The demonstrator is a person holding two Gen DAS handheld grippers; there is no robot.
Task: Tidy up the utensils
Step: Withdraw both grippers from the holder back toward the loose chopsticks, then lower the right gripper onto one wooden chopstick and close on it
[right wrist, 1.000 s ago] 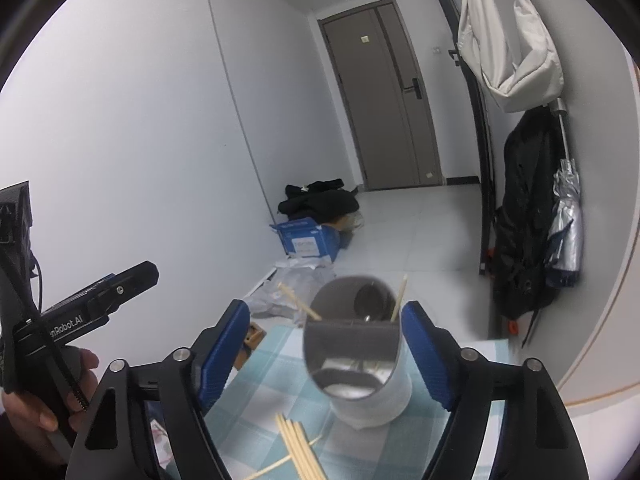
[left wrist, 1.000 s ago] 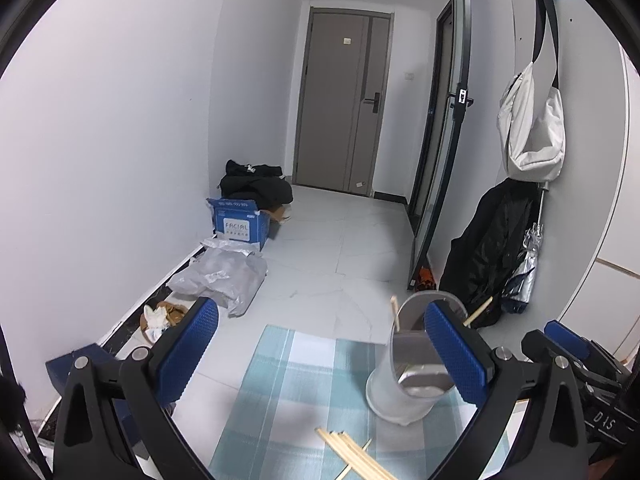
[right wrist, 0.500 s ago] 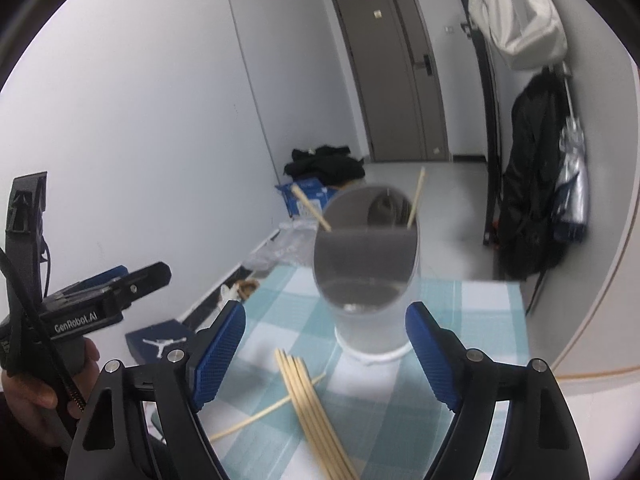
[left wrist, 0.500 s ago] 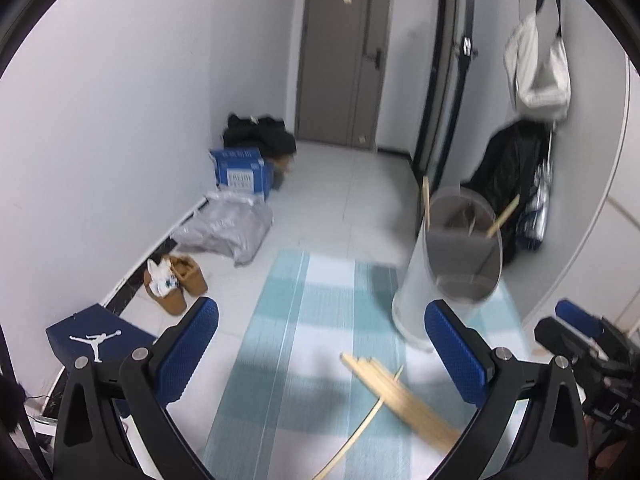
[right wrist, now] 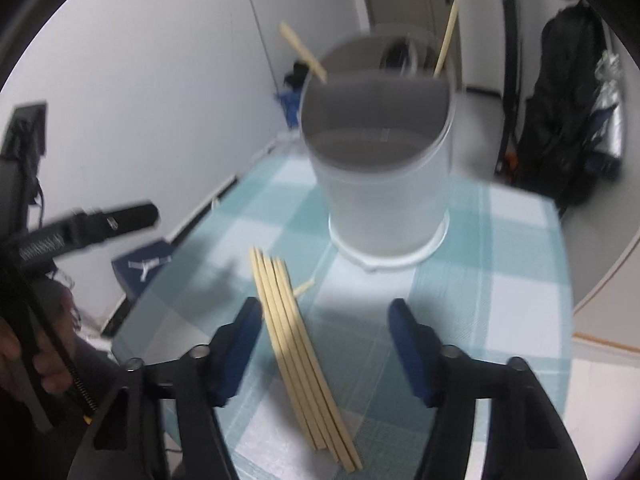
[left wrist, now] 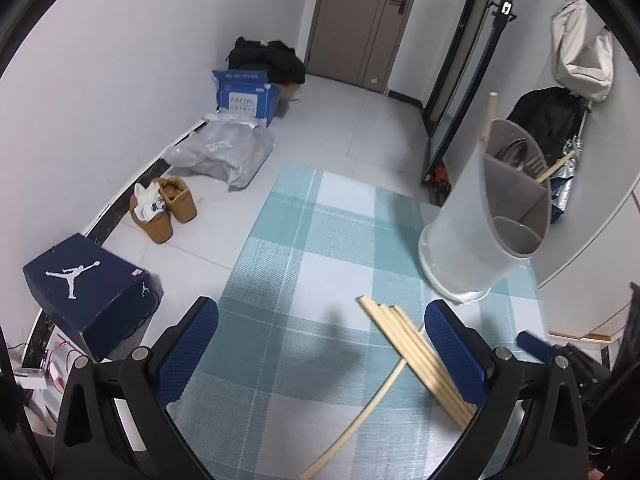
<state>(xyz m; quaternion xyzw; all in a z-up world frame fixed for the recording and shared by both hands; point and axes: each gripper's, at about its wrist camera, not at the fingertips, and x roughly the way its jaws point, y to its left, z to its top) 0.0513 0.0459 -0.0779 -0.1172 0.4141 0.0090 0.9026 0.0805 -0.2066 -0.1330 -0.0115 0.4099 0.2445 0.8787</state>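
Both jaws spread wide, nothing between the pads: left gripper [left wrist: 321, 343] and right gripper [right wrist: 326, 350] hang over the checked teal cloth [left wrist: 304, 240]. Bundle of wooden chopsticks [right wrist: 298, 332] lies flat on cloth, running lengthwise between right gripper's fingers, nearer its left pad; in left wrist view same bundle [left wrist: 416, 354] passes under the right pad, one loose stick [left wrist: 360, 412] crossing beneath it. Translucent divided utensil holder [right wrist: 380, 160] stands upright on cloth just beyond the bundle's far end, near compartment empty-looking, far one holding two chopsticks and metal cutlery, blurred. Navy shoebox [left wrist: 86, 288], tan shoes [left wrist: 164, 212], blue carton [left wrist: 246, 96] on floor left of the cloth.
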